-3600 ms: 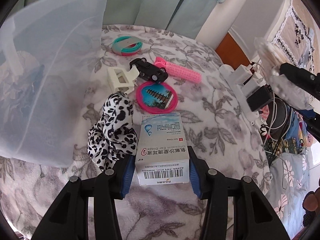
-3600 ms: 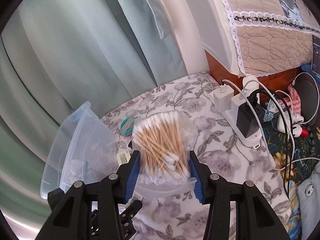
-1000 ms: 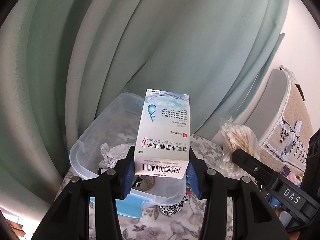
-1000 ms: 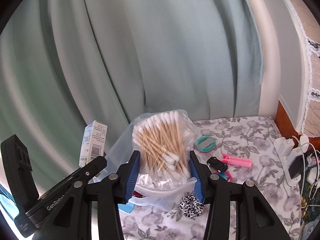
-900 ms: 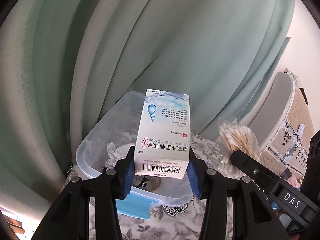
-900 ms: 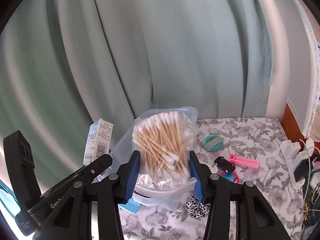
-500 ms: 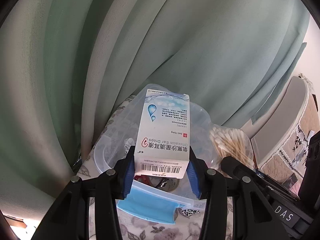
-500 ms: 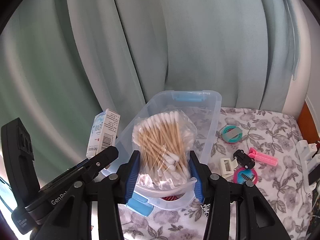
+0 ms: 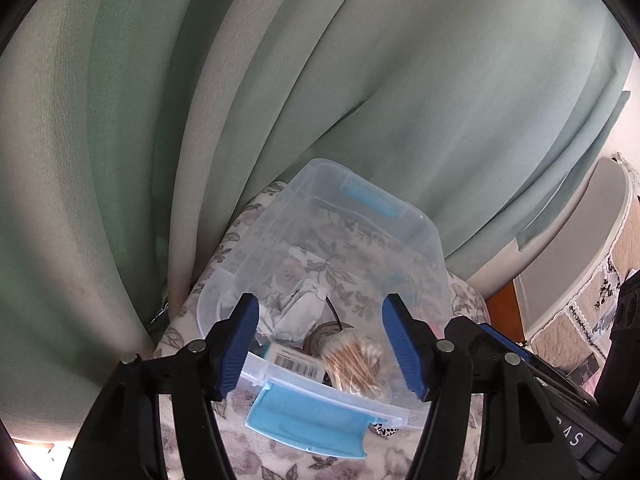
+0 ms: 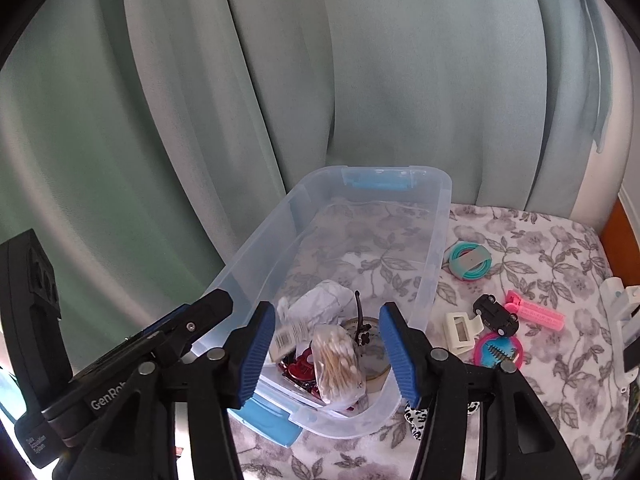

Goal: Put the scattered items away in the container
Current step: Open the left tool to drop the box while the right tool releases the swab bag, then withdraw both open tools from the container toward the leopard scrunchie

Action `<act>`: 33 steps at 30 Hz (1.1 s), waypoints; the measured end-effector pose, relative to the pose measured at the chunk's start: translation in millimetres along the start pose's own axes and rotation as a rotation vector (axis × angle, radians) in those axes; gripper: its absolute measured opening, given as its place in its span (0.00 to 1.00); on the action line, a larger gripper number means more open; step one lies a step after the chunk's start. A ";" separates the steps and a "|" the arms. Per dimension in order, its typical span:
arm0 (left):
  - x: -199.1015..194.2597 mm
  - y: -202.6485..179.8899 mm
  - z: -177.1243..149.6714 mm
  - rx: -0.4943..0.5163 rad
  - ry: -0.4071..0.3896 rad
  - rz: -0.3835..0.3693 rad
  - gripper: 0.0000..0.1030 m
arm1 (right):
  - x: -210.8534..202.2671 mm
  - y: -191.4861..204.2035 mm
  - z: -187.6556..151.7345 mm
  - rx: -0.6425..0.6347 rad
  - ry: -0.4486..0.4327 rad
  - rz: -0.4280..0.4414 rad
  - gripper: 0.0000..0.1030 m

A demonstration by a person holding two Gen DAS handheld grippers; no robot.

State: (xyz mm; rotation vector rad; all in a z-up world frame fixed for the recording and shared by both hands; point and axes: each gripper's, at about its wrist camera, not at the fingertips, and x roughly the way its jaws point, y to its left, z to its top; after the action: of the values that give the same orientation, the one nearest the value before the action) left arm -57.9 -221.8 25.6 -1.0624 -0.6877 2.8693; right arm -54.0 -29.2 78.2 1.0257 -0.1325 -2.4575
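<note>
Both grippers hover over the near end of a clear plastic container (image 10: 256,240) with blue latches. My left gripper (image 9: 322,346) has its jaws opening, with nothing between the pads. The white ear-drops box (image 9: 296,365) lies below it inside the container. My right gripper (image 10: 327,354) is also opening and holds nothing. The bag of cotton swabs (image 10: 335,356) rests in the container beneath it, next to the box (image 10: 289,335), which looks blurred. Crumpled paper (image 10: 320,300) and a round tin (image 10: 370,354) sit there too.
On the floral bedspread right of the container lie a teal ring (image 10: 470,262), a black toy car (image 10: 496,316), a pink roller (image 10: 536,312), a white clip (image 10: 460,328), a pink round mirror (image 10: 498,350) and a leopard scrunchie (image 10: 416,420). Green curtains hang behind. A power strip (image 10: 620,320) is at right.
Both grippers sank toward the container and opened. The ear-drops box left the left jaws and the cotton swab bag left the right jaws; both are now inside the container.
</note>
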 end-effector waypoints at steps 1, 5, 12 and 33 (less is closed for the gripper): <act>-5.1 -3.4 -2.3 -0.003 0.001 0.004 0.71 | 0.4 -1.6 -0.5 0.007 0.003 0.001 0.59; -8.9 -4.0 -6.9 -0.018 0.003 -0.003 0.77 | -1.3 -6.5 -0.2 0.021 0.000 0.001 0.65; -12.1 -12.7 -6.7 0.003 -0.013 0.013 0.84 | -7.9 -15.1 -2.4 0.038 -0.006 -0.009 0.66; -45.4 -73.5 -17.2 0.129 -0.098 0.019 0.96 | -63.2 -58.2 -14.5 0.119 -0.118 -0.034 0.88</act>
State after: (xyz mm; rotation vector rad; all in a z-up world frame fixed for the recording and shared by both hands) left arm -22.8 -155.5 71.7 -0.9230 -0.4901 2.9517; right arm -27.9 52.6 93.4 0.9386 -0.3060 -2.5672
